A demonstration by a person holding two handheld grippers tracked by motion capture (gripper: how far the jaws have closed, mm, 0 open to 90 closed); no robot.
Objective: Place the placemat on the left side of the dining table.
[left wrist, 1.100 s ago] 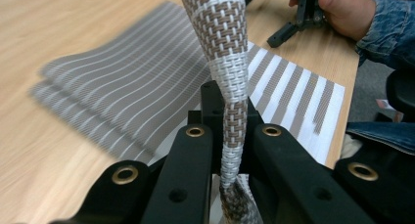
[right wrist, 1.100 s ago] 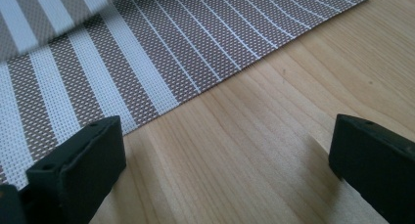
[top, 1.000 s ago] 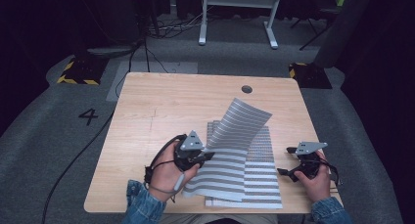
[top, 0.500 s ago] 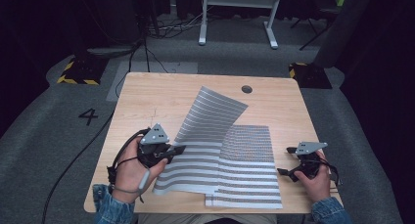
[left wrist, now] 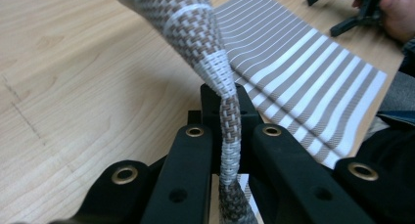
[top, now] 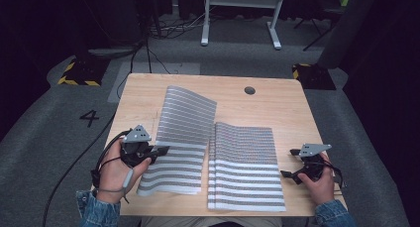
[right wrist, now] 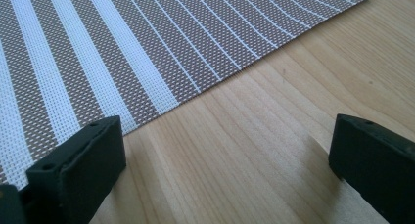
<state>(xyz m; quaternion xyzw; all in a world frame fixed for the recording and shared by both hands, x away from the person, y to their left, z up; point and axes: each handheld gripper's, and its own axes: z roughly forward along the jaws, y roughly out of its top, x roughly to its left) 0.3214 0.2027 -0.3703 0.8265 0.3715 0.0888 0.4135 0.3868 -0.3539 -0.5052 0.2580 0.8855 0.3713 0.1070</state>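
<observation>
mats (top: 246,167): 2, striped | tongs (top: 161,150): 2 | table (top: 282,103): 1

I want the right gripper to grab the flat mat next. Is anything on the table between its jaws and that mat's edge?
Nothing visible. The right gripper stands open over bare table, and the flat mat has its edge just ahead of the jaws.

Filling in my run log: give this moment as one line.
left gripper: shut on left placemat | right gripper: open, empty | right placemat: flat on table
</observation>
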